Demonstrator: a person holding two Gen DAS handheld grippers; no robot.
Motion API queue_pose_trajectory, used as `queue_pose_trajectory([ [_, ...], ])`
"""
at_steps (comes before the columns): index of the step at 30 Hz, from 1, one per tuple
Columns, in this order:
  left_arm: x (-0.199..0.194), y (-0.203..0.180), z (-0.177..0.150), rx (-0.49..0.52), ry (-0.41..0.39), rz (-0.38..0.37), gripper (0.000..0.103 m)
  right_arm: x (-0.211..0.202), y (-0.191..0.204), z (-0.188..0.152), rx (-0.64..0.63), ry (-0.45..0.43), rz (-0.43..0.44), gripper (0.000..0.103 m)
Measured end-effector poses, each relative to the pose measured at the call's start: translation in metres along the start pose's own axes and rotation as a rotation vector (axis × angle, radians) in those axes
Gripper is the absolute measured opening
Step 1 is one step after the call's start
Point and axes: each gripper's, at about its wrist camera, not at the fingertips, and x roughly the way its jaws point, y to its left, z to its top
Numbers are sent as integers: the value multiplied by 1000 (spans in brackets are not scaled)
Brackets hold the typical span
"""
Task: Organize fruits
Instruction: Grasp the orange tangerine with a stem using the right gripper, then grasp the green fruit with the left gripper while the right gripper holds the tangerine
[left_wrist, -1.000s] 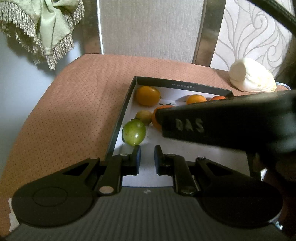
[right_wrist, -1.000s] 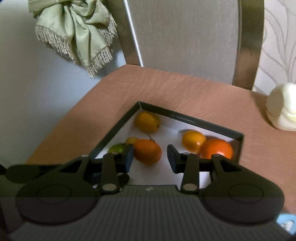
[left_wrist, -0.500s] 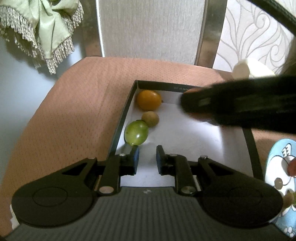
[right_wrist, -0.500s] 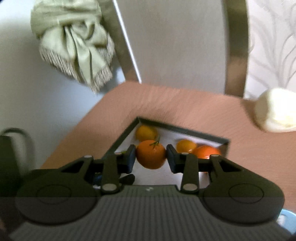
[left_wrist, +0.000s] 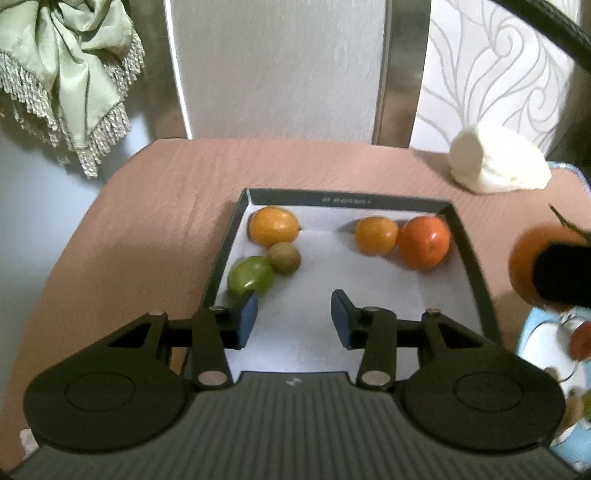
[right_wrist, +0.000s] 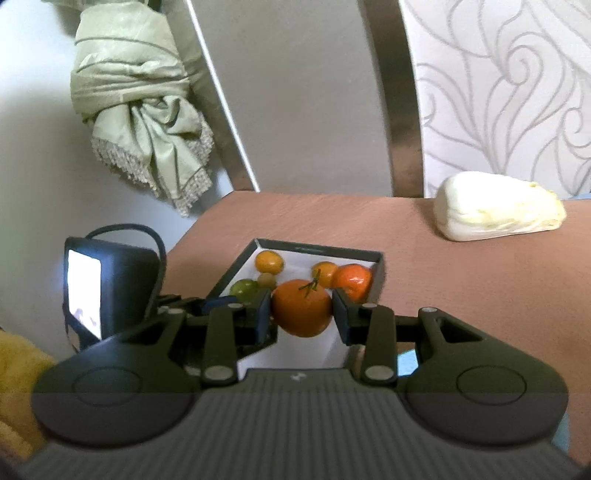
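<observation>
A black box with a white floor (left_wrist: 469, 258) sits on the brown table. In it lie a yellow-orange fruit (left_wrist: 273, 226), a small brown fruit (left_wrist: 284, 257), a green fruit (left_wrist: 250, 275), a yellow-orange fruit (left_wrist: 376, 235) and an orange (left_wrist: 424, 242). My left gripper (left_wrist: 293, 319) is open and empty over the box's near part. My right gripper (right_wrist: 302, 312) is shut on a stemmed orange (right_wrist: 302, 312), lifted above the box (right_wrist: 375, 291); that orange shows at the right edge of the left wrist view (left_wrist: 532, 258).
A white cabbage-like lump (left_wrist: 498, 164) lies at the table's back right. A light blue patterned plate (left_wrist: 554, 350) with small items sits right of the box. A chair back and a green tasselled cloth (left_wrist: 70, 59) stand behind the table. A lit screen device (right_wrist: 85, 291) is at left.
My right gripper closed on the stemmed orange and lifted it out of the box toward the right. My left gripper opened wider and pulled back a little.
</observation>
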Motion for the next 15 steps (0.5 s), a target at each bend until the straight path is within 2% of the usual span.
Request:
queue_pose_trajectory([
  [8, 3, -8, 2, -5, -10, -11, 50, -21, 3, -14, -24, -1, -36, 39],
  [15, -1, -7, -2, 2, -55, 46, 50, -35, 5, -21, -27, -6, -48, 39],
])
